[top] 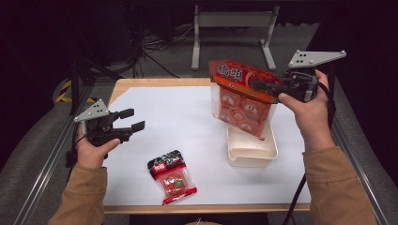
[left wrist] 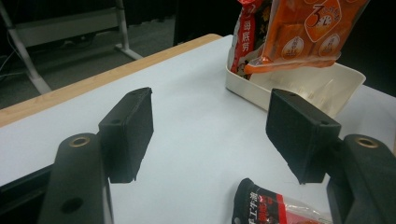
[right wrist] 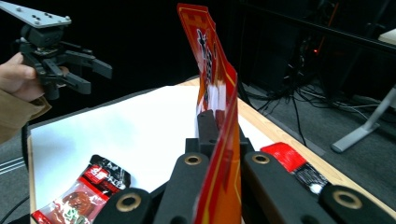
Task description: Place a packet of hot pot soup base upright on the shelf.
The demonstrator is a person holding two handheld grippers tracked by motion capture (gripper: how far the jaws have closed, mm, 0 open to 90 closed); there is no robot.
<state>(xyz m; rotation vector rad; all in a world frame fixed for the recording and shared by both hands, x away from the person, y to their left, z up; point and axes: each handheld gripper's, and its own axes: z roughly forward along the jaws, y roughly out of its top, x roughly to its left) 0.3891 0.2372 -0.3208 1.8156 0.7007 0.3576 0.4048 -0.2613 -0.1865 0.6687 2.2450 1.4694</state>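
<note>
Right gripper [top: 263, 86] clamps orange snack bag [top: 241, 96] — above white tray [top: 251, 152]

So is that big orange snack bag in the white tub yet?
Partly: the orange snack bag hangs from the right gripper, its lower end dipping into the white tub.

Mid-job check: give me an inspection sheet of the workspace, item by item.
Surface: white mat on a wooden table.
Job's things: large orange snack bag held over a white tray; small red snack packet flat near the front edge; another red packet beside the tray.
Clutter: nothing seen.
Grippers: left gripper open, empty, above the mat; right gripper clamped on the large bag's top edge.
Cables: black cable trails from the right gripper.
Surroundings: dark room, grey metal stand, floor cables.
</note>
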